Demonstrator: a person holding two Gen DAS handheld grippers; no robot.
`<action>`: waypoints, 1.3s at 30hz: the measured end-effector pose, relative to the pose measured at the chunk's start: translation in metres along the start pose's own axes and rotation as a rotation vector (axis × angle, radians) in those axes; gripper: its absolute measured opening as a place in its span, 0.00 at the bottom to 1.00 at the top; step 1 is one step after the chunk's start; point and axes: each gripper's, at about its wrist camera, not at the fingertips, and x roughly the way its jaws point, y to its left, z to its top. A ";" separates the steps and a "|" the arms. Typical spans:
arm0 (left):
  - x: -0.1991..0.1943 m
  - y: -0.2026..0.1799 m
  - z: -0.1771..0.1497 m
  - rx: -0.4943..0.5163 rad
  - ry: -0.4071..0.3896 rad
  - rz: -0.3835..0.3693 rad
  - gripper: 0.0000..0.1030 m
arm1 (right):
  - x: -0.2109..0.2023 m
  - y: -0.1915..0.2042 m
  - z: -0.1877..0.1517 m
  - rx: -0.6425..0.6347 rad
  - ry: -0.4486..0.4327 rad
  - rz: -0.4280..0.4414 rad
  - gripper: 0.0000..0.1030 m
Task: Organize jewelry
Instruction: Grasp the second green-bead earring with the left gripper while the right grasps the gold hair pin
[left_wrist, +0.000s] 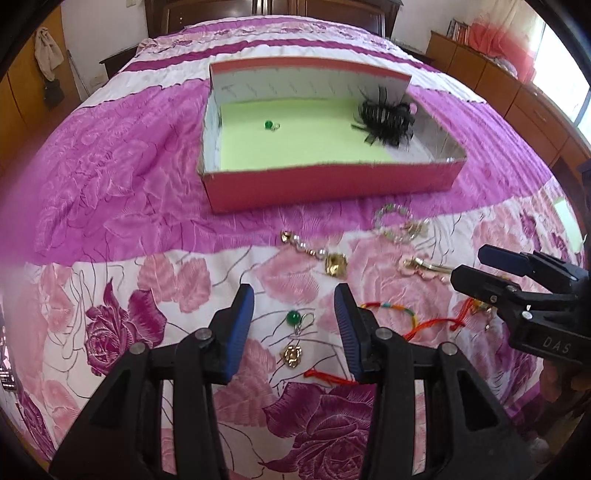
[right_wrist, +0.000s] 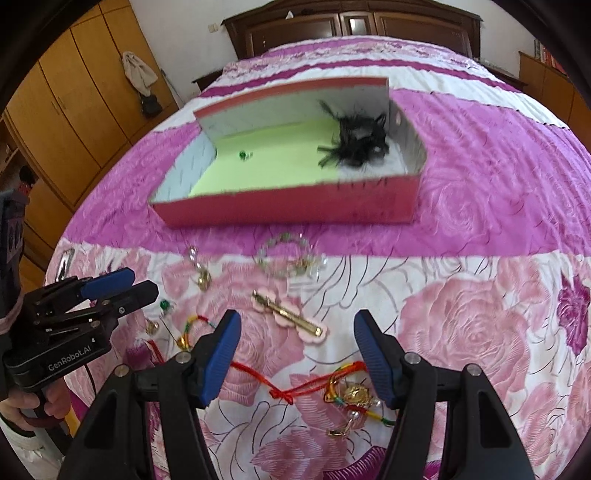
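A red box with a green floor sits on the bed; in it lie a green bead earring and a black feather hair piece. My left gripper is open, its fingers on either side of a second green bead earring and a gold rose charm. My right gripper is open above a red cord bracelet with a gold charm. A pink flower hair clip, a clear bead bracelet and a pearl earring lie in front of the box.
The bed has a pink and purple rose quilt. A colourful cord bracelet lies right of the left gripper. Wooden wardrobes stand on the left, a dark headboard at the back, low cabinets on the right.
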 end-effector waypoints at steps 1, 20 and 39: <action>0.002 0.000 -0.002 0.003 0.003 0.000 0.36 | 0.003 0.000 -0.002 -0.005 0.008 -0.002 0.65; 0.028 0.001 -0.016 -0.006 0.059 -0.057 0.08 | 0.041 -0.001 -0.011 -0.029 0.070 -0.026 0.61; 0.003 0.006 -0.012 -0.029 -0.009 -0.108 0.01 | 0.025 -0.002 -0.014 -0.049 0.022 0.044 0.23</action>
